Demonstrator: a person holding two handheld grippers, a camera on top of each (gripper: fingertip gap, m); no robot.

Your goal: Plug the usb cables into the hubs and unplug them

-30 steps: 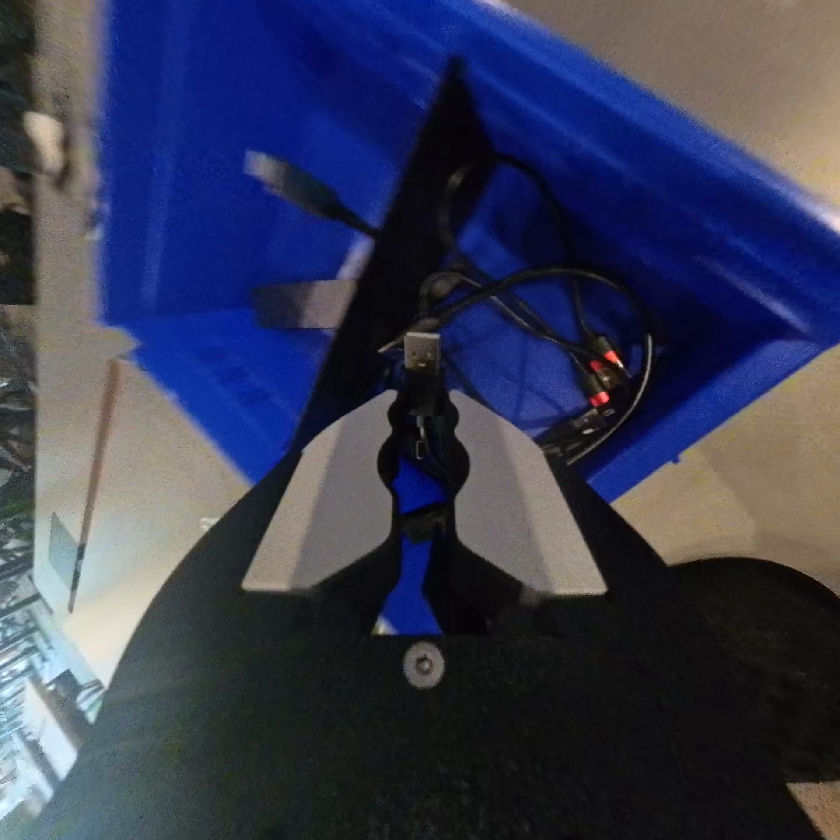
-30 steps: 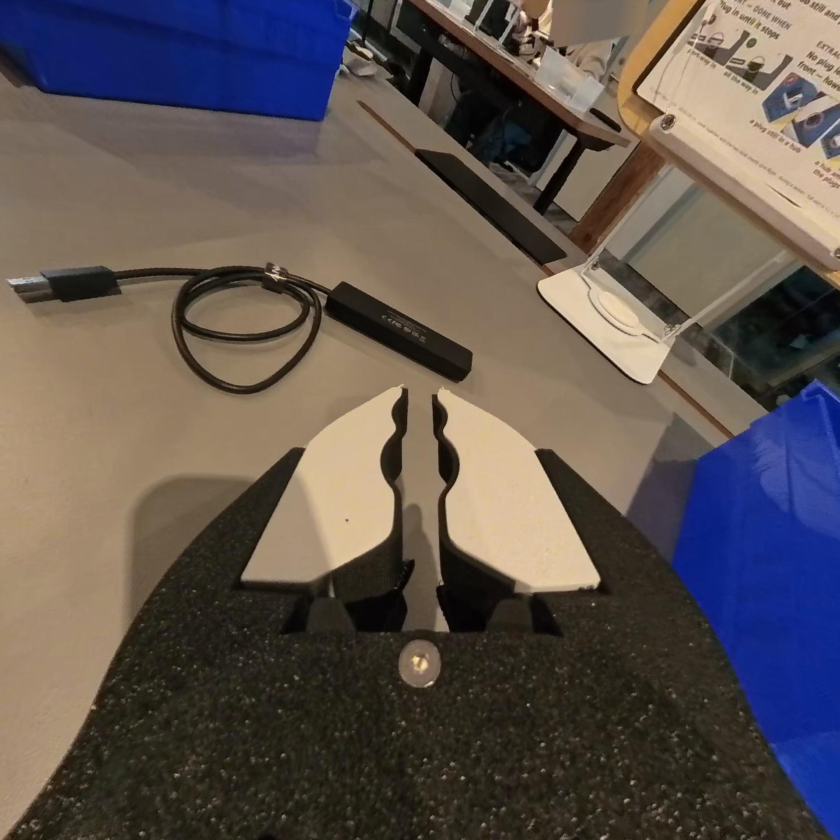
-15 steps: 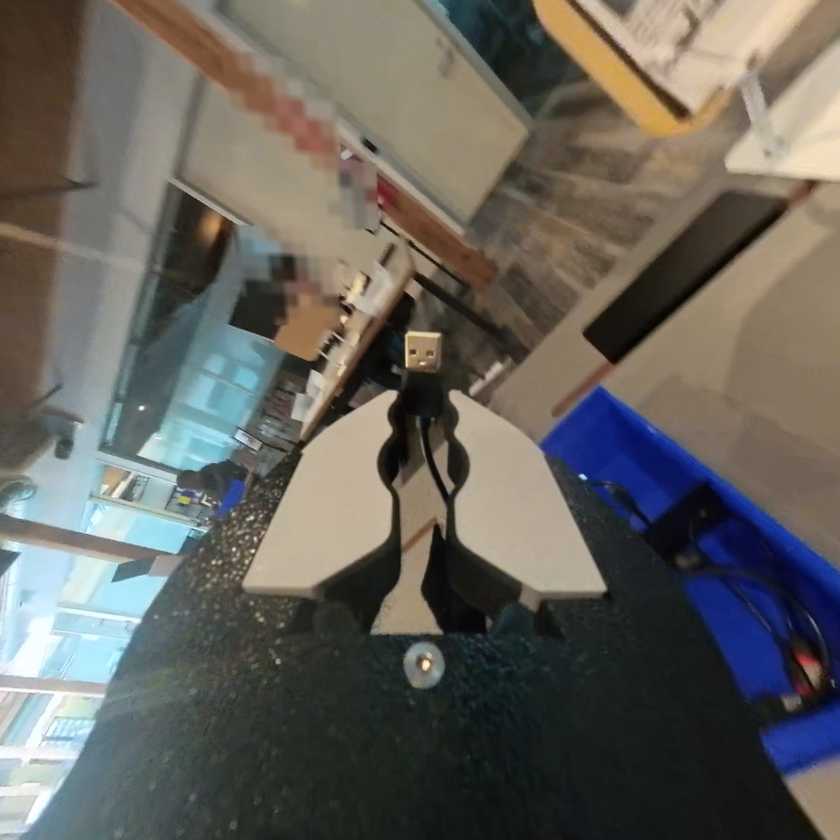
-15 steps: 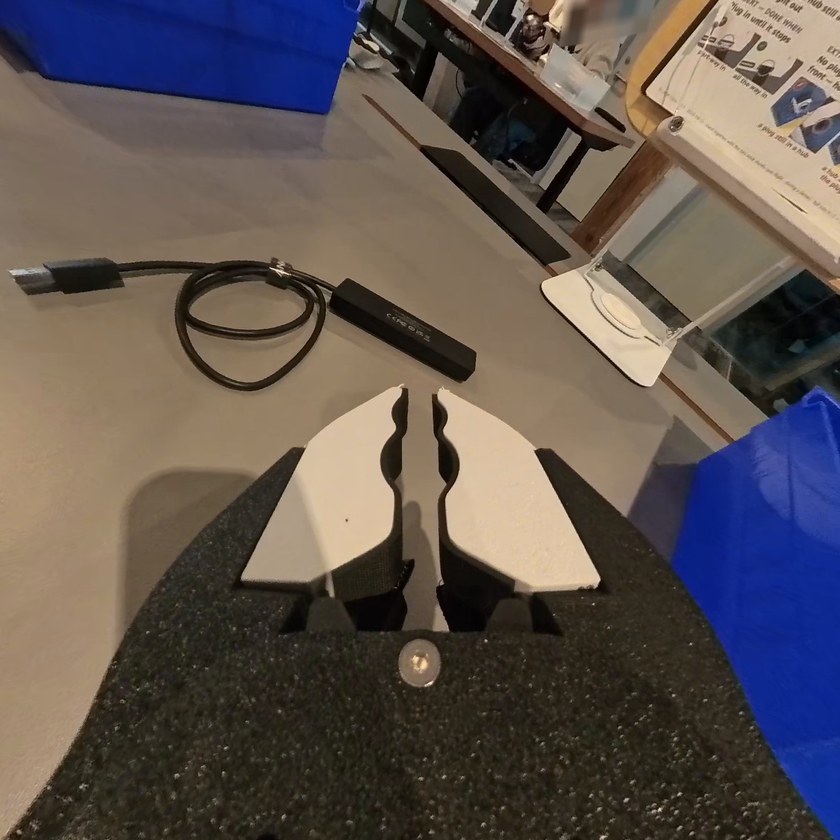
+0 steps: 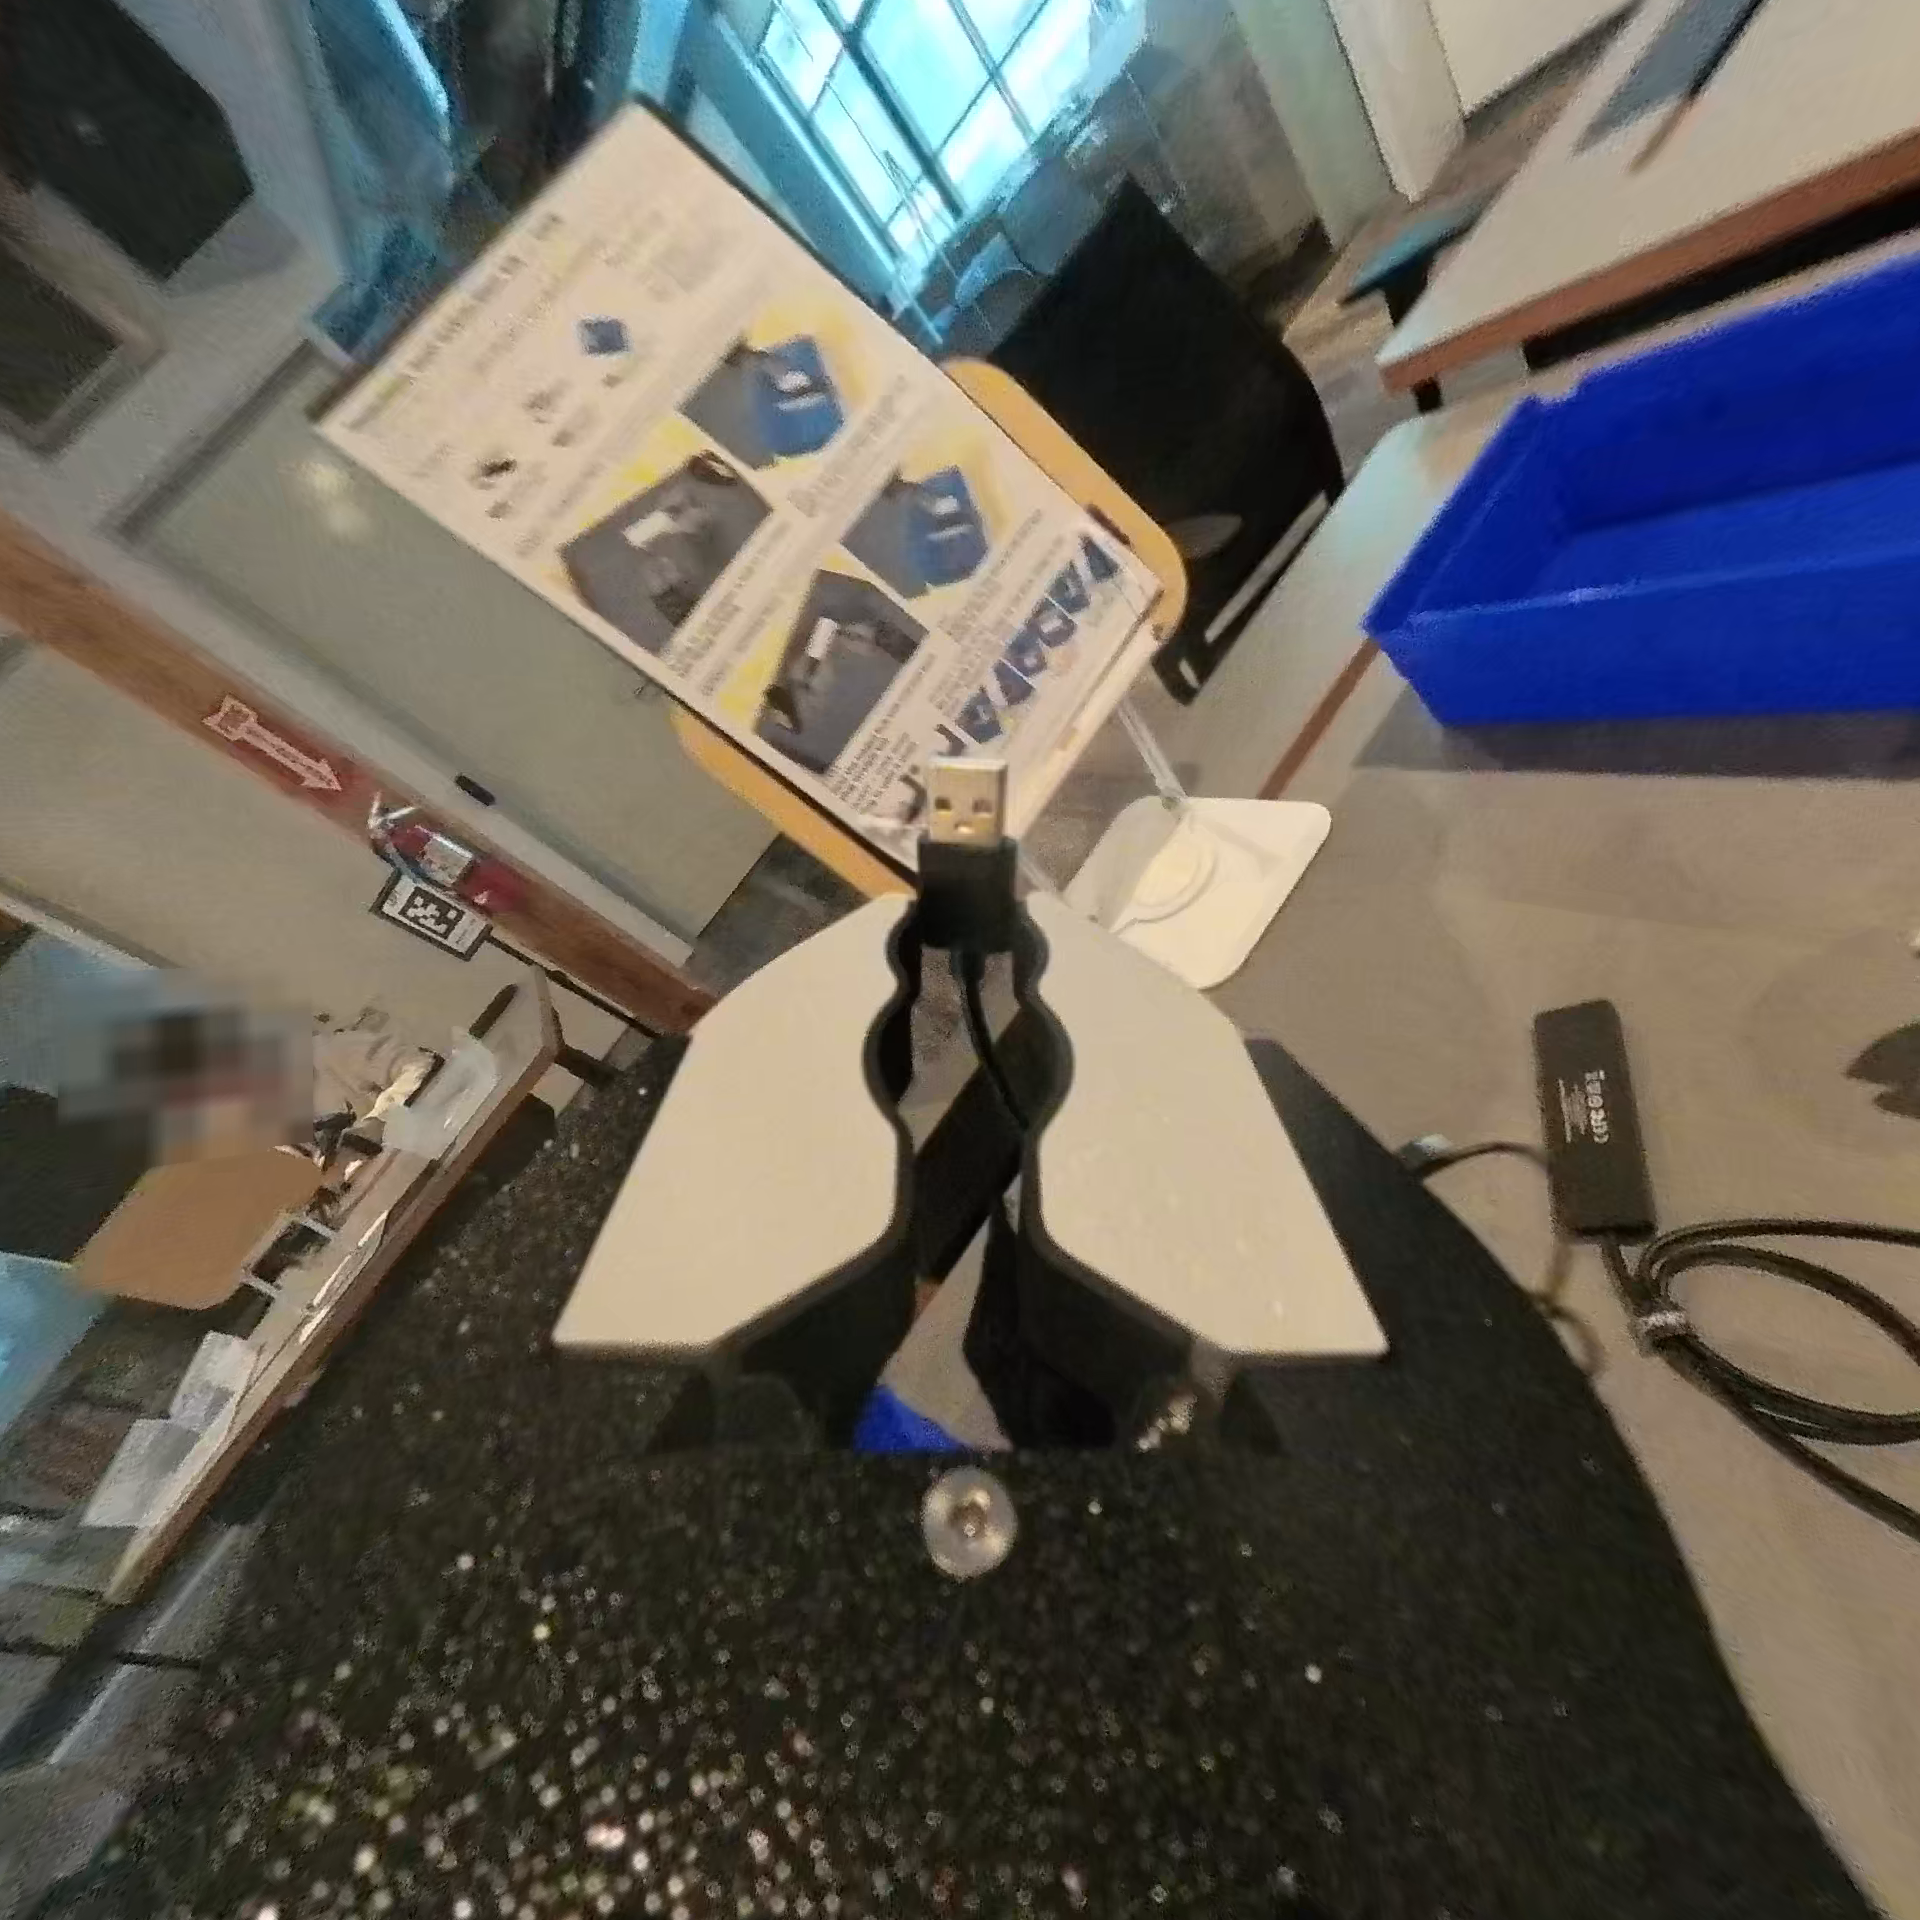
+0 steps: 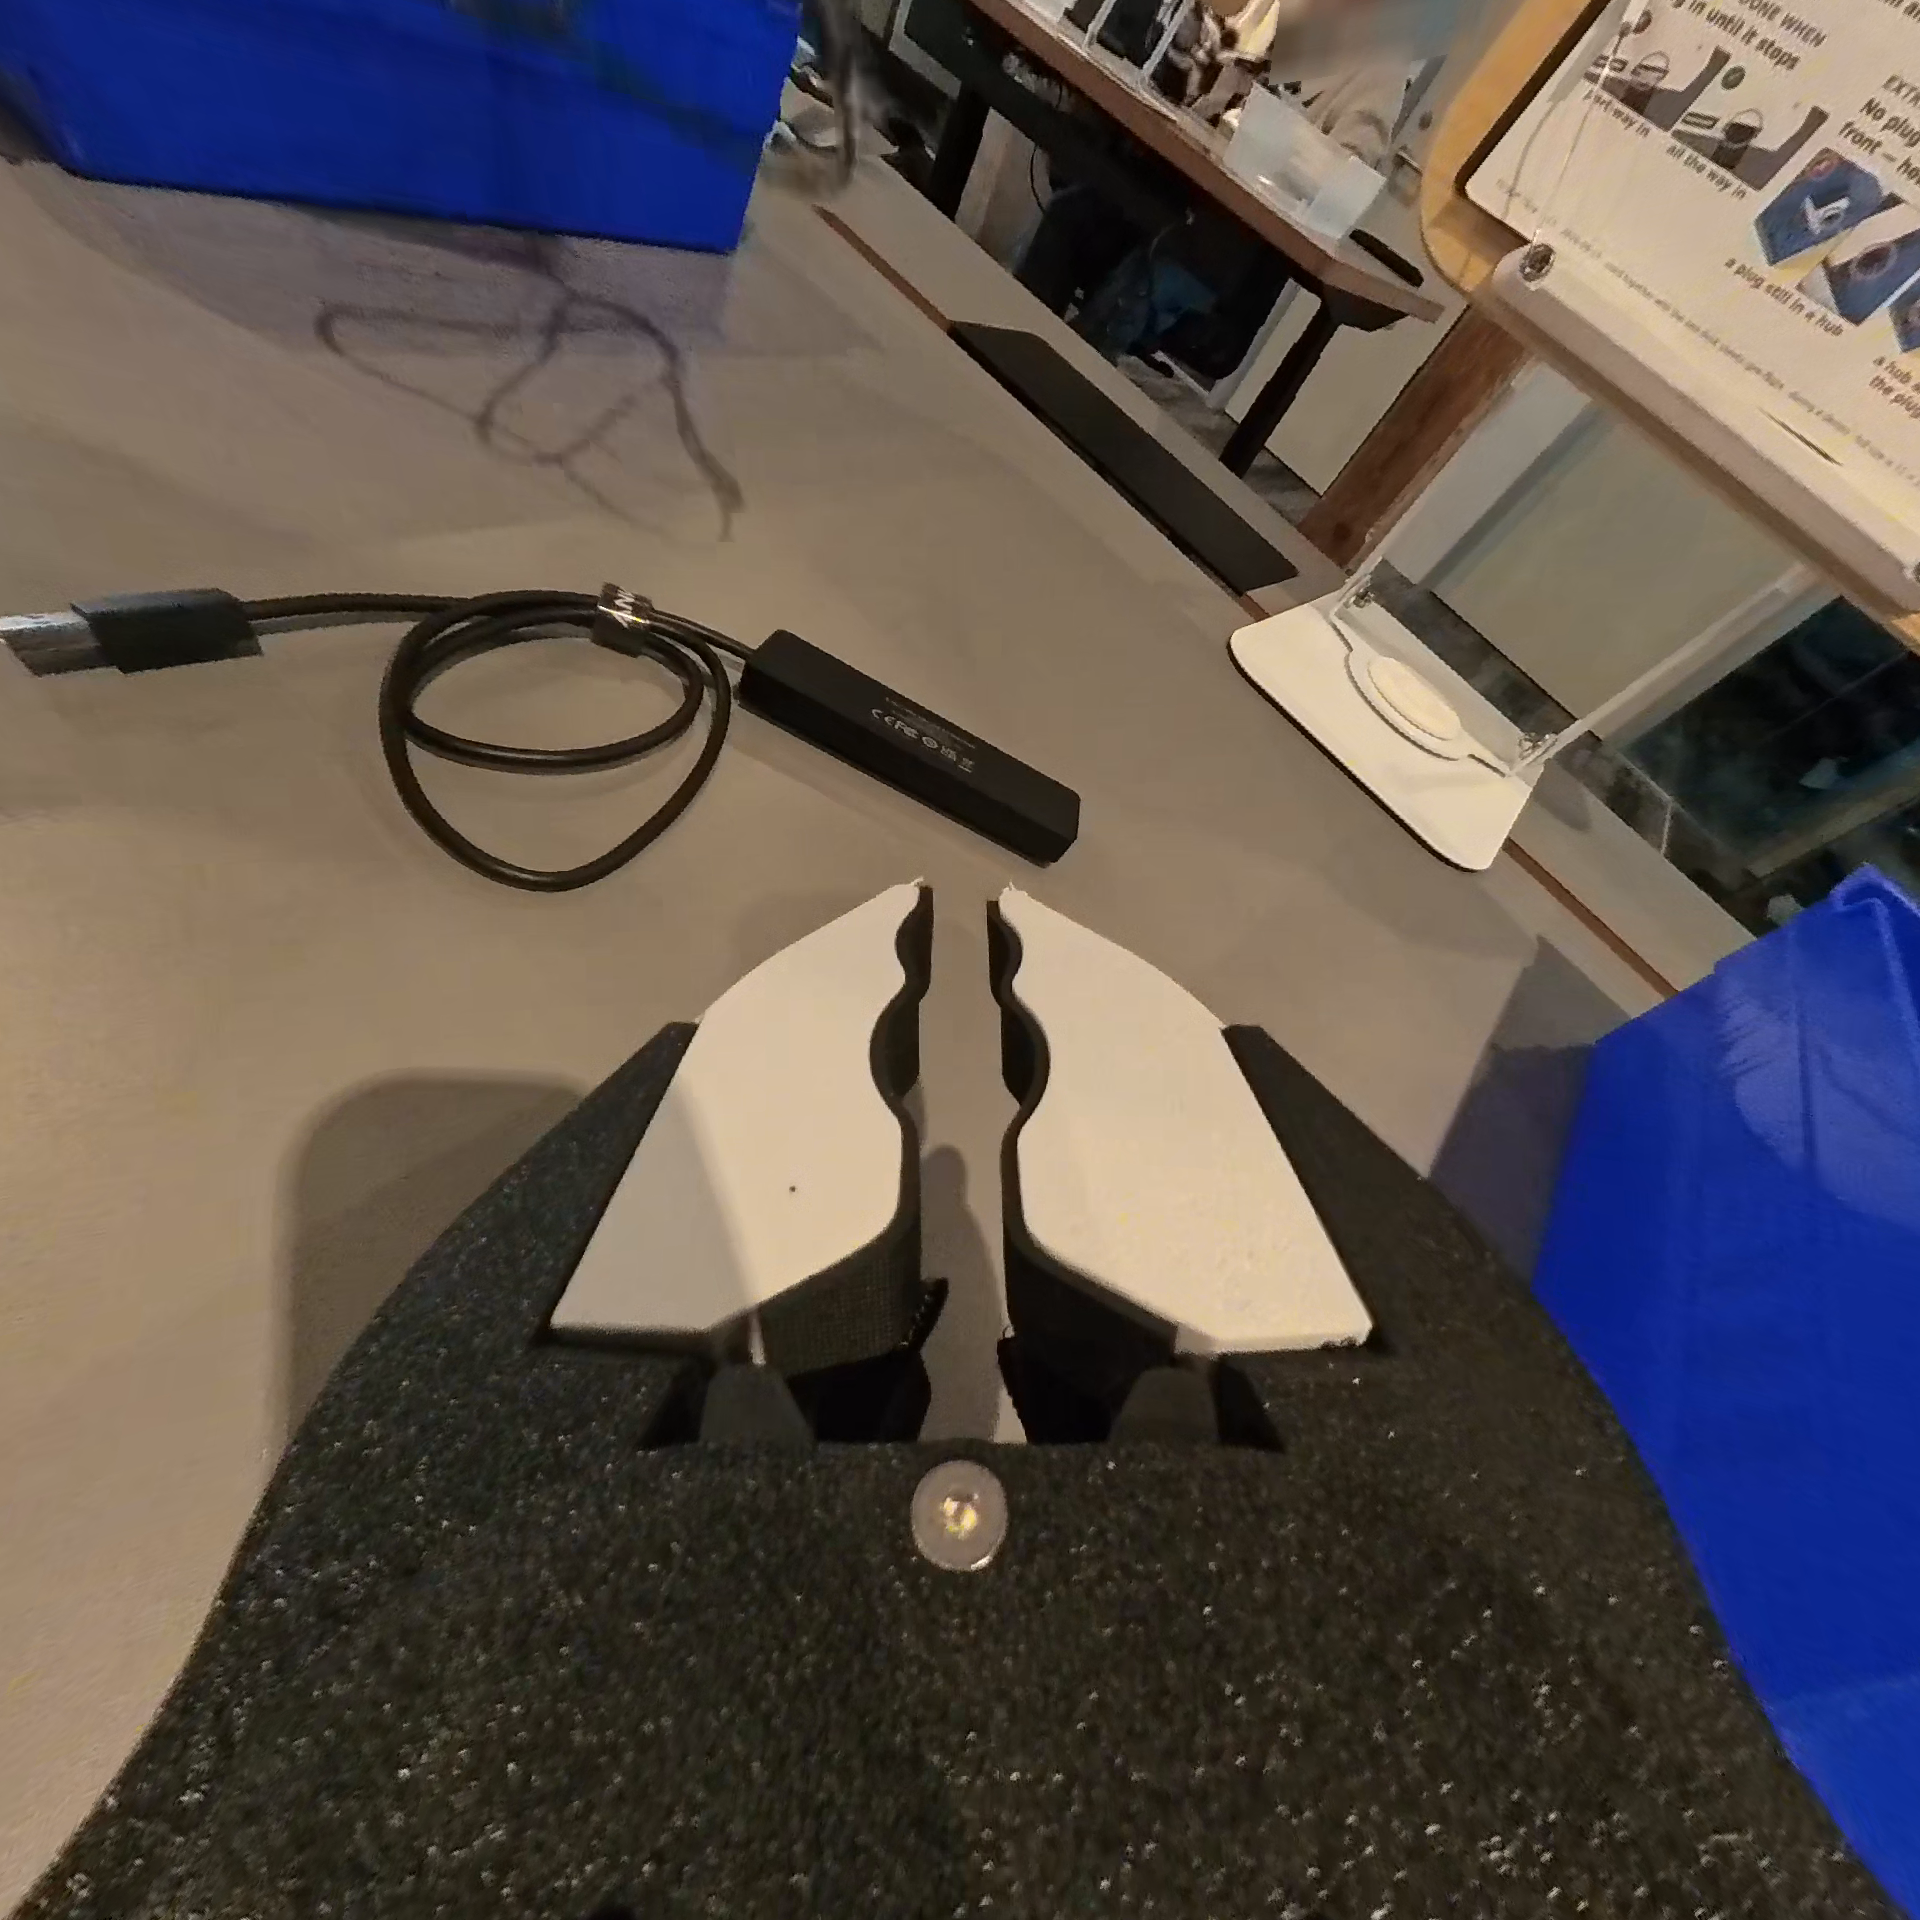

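Note:
My left gripper [image 5: 968, 906] is shut on a black USB cable's plug [image 5: 966, 871]; the silver connector [image 5: 967, 800] sticks out past the fingertips, and the cable runs back between the fingers. It is held in the air above the grey table [image 5: 1558, 914]. A black USB hub [image 5: 1588, 1117] with its own coiled cable [image 5: 1745, 1340] lies at the right. In the right wrist view the hub [image 6: 906, 740] lies just beyond my right gripper [image 6: 960, 890], which is open a little with nothing between its fingers. The hub's cable [image 6: 540, 748] loops left to its plug [image 6: 135, 629].
A blue bin [image 5: 1683, 540] stands at the far right in the left wrist view. In the right wrist view a blue bin [image 6: 395, 104] stands at the back left and another [image 6: 1745, 1247] close at the right. A white sign stand [image 6: 1392, 727] and an instruction board [image 5: 748, 499] are behind the hub.
My left gripper has lifted the USB plug out of the blue bin and swung it over toward the table and hub, still gripping it. My right gripper has barely moved.

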